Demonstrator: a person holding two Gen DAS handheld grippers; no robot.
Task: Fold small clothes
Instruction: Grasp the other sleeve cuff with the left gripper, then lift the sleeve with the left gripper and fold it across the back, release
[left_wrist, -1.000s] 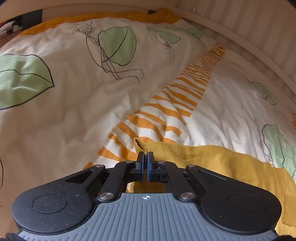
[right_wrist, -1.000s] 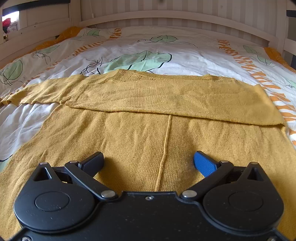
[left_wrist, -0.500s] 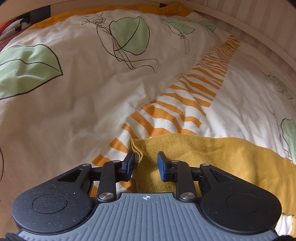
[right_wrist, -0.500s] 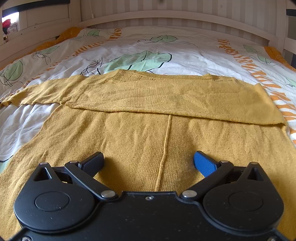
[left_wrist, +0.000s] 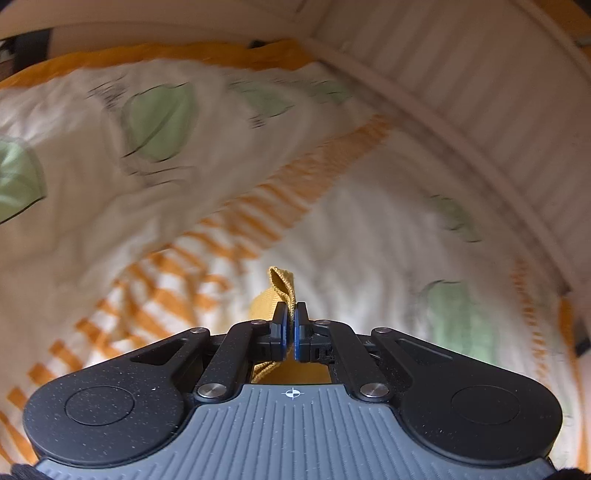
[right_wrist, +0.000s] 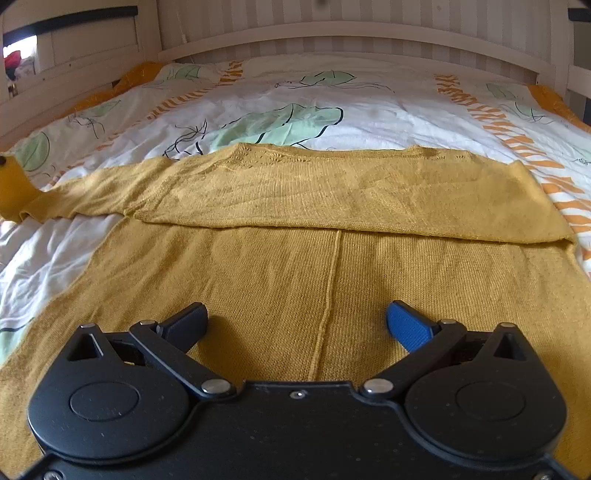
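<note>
A mustard-yellow knit sweater (right_wrist: 332, 229) lies spread on the bed, its far part folded toward me over the body. Its left sleeve (right_wrist: 74, 192) stretches to the left edge, where the cuff end is raised. My left gripper (left_wrist: 290, 325) is shut on the sleeve cuff (left_wrist: 282, 282) and holds it lifted above the duvet. My right gripper (right_wrist: 297, 323) is open and empty, low over the sweater's body, straddling the centre seam (right_wrist: 328, 295).
The bed has a white duvet (right_wrist: 332, 107) with green leaves and orange stripes. A pale slatted headboard (right_wrist: 351, 33) runs along the far side and a wooden rail (right_wrist: 55, 88) along the left. The left wrist view is motion-blurred.
My left gripper opened around the sleeve cuff, then shut on it and lifted it off the duvet, swinging right. My right gripper has stayed still and open.
</note>
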